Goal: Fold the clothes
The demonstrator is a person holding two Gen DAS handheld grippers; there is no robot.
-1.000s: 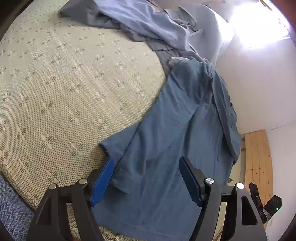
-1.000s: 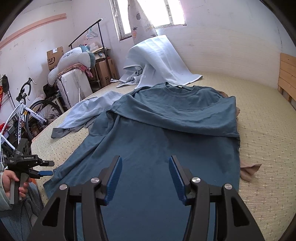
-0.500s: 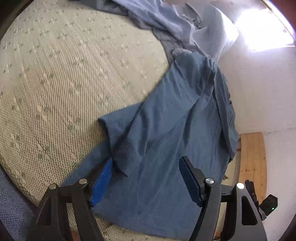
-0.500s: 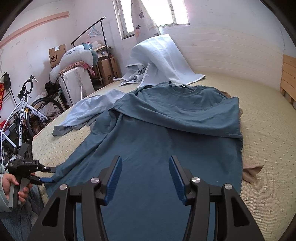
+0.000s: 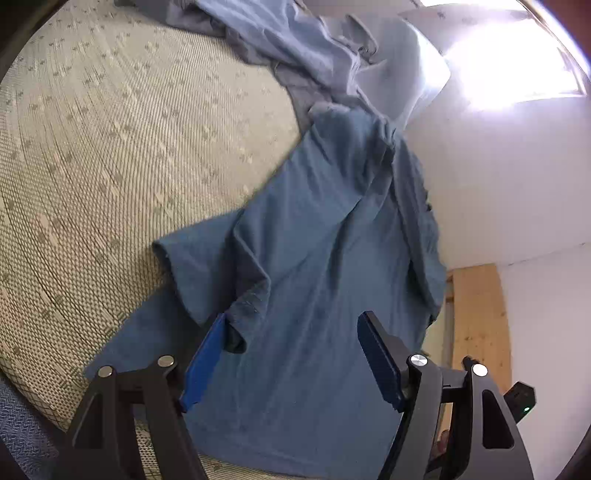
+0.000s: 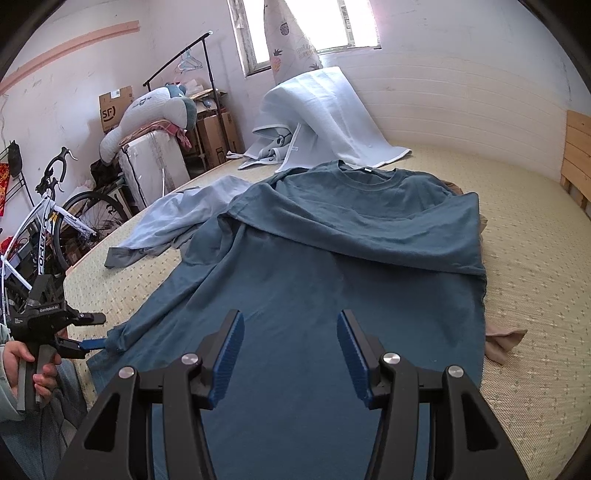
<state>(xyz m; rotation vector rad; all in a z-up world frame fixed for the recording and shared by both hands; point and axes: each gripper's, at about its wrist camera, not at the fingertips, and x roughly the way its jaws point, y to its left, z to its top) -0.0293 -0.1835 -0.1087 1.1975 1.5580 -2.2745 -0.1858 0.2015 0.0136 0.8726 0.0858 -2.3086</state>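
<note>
Sunlight from the window [image 6: 306, 29] is falling across a bed [image 6: 535, 258] covered by a woven mat, and I am looking along it from both wrists. Lying spread on the mat is the teal shirt [image 6: 332, 280], its collar toward the far wall and its right sleeve folded across the chest. Its left sleeve [image 6: 166, 299] is stretching out toward the bed's left edge.

My left tongs [image 5: 291, 354] are sitting low over the shirt's hem side, released, the blue pads well apart. From the left wrist view, the sleeve's cuff [image 5: 236, 332] is bunching up against the left pad, touching it; the other pad is clear of cloth. In the right wrist view the same tongs [image 6: 86, 330] are showing at the bed's edge with the cuff lying at the lower pad, the upper finger standing above it, so nothing is being gripped.

My right tongs [image 6: 288, 350] are hovering over the shirt's lower body, released as well, with cloth visible between the pads but not touching them.

Beside the shirt a pale blue garment [image 6: 184, 218] is lying crumpled, partly under its shoulder. A tan cloth [image 6: 504, 339] is poking out from beneath the shirt's right edge. Farther off, a white blanket [image 6: 325, 118] is leaning against the wall, and a bicycle [image 6: 51, 229] is standing left of the bed.
</note>
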